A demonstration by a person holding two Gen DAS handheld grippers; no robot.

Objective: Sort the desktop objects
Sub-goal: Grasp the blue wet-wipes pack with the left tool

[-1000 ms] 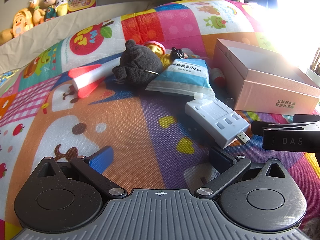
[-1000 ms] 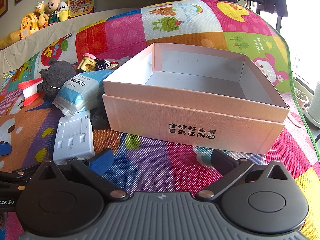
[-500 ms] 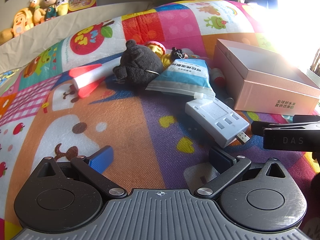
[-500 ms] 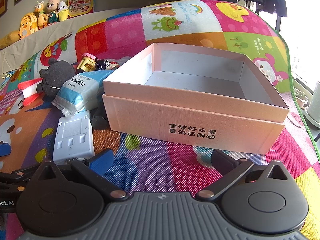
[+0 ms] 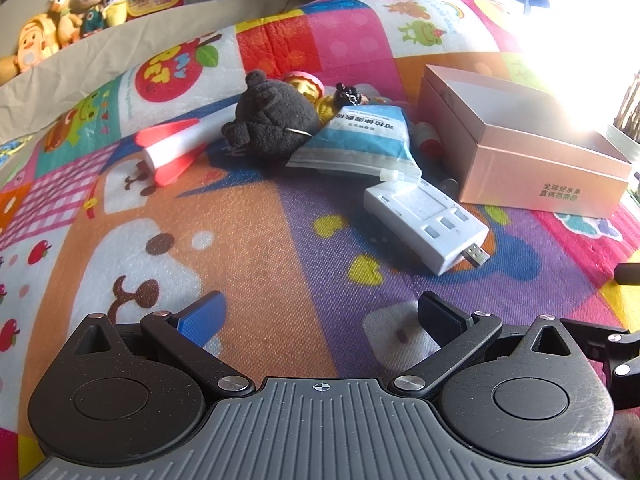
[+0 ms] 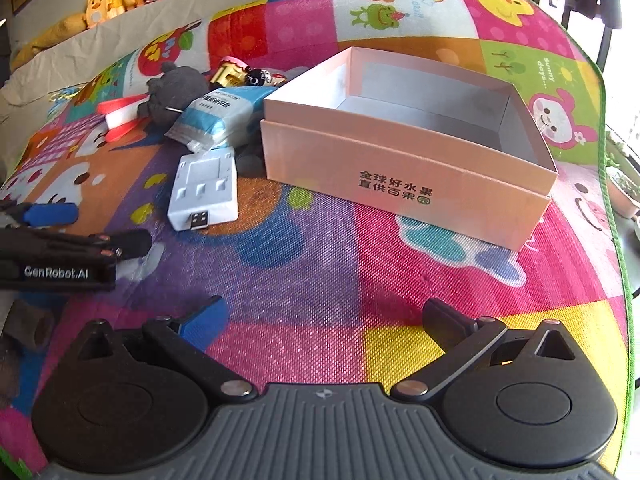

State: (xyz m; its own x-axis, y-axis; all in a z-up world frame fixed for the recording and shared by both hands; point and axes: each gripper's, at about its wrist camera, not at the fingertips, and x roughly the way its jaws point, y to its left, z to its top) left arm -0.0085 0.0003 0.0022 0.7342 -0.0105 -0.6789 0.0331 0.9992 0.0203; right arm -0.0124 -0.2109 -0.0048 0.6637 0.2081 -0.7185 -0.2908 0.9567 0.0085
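A pink open box (image 6: pixel 408 168) (image 5: pixel 532 160) stands on the colourful mat, empty inside. Left of it lie a white USB charger (image 5: pixel 426 226) (image 6: pixel 204 192), a blue-white packet (image 5: pixel 360 140) (image 6: pixel 220 118), a dark plush toy (image 5: pixel 274 118) (image 6: pixel 172 92), a red-white rocket toy (image 5: pixel 172 150) (image 6: pixel 118 114) and small figurines (image 5: pixel 320 94) (image 6: pixel 236 74). My left gripper (image 5: pixel 320 312) is open and empty, short of the charger. My right gripper (image 6: pixel 324 316) is open and empty, in front of the box.
The mat (image 6: pixel 320 264) covers a raised surface with a green edge (image 6: pixel 616 240) at the right. Plush toys (image 5: pixel 60 28) line a ledge at the back. The left gripper's body (image 6: pixel 60 256) shows at the left of the right wrist view.
My right gripper has pulled back and risen, so the box looks farther away. It has slid out toward the right edge of the left wrist view. The left gripper has barely moved.
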